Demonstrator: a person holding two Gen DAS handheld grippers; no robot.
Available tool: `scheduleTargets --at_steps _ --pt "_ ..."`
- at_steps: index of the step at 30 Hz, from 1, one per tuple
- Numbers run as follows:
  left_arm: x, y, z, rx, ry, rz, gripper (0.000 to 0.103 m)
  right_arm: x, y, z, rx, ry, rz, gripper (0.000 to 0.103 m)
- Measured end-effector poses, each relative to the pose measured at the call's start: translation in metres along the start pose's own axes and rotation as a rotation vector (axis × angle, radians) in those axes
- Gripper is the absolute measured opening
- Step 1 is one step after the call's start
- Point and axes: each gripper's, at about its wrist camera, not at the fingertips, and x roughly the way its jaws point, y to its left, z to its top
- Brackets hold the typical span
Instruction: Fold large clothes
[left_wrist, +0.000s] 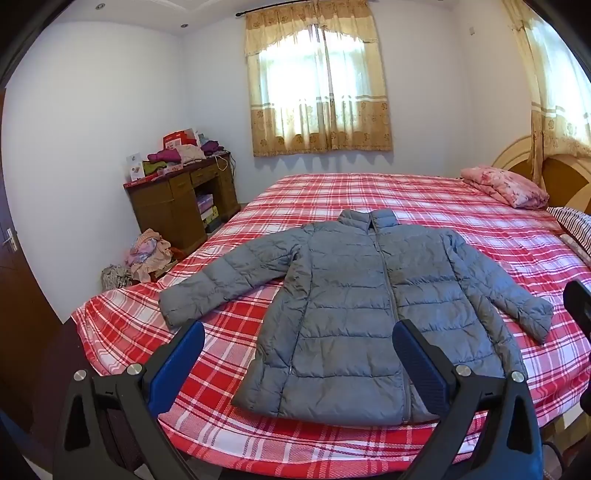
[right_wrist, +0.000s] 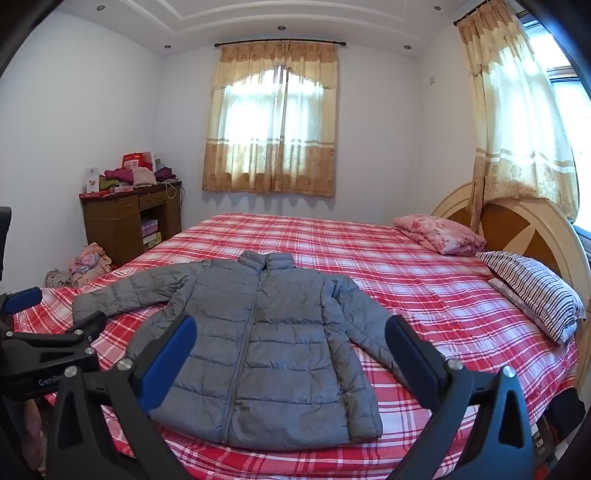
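The gray puffy jacket (left_wrist: 354, 314) lies flat on the bed (left_wrist: 461, 206), on top of the red plaid sheet. It sits near the bed edge closest to the cameras, with its collar pointing toward the window (right_wrist: 273, 125). The zipper looks closed down the middle. Both sleeves stick out to the sides. 1 sleeve (left_wrist: 229, 277) reaches toward the side of the bed where the brown desk (left_wrist: 177, 206) stands. The other sleeve (left_wrist: 502, 288) points toward the side of the bed with the pillows.

No part of the jacket is folded yet. So the folding looks like it is only at the very start. All of it is left to do: the 2 sleeves need to go in over the body, and then the body needs to be folded up.

The left gripper (left_wrist: 299, 354) hangs above the near edge of the bed, in front of the bottom of the jacket. Its fingers are spread wide apart and hold nothing. The right gripper (right_wrist: 288, 347) is just beside it, also over the bottom of the jacket. Its fingers are spread wide too and are empty. Neither gripper touches the jacket.

A pink folded blanket (right_wrist: 439, 232) and a striped pillow (right_wrist: 532, 288) lie at the head of the bed, well apart from the jacket.
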Motion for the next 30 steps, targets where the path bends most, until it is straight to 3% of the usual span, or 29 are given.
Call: scheduleTargets --at_steps 8,10,30 --pt "0.002 -0.025 -0.01 0.019 -0.007 0.012 0.102 0.004 0.007 -0.002 0.001 0.029 0.003 0.103" --pt "0.001 0.007 -0.003 -0.025 0.003 -0.023 0.102 0.004 0.008 0.0 -0.002 0.031 0.001 0.103" --pt "0.005 0.009 -0.001 -0.03 0.008 -0.02 0.102 0.007 0.01 -0.005 0.001 0.045 0.016 0.103"
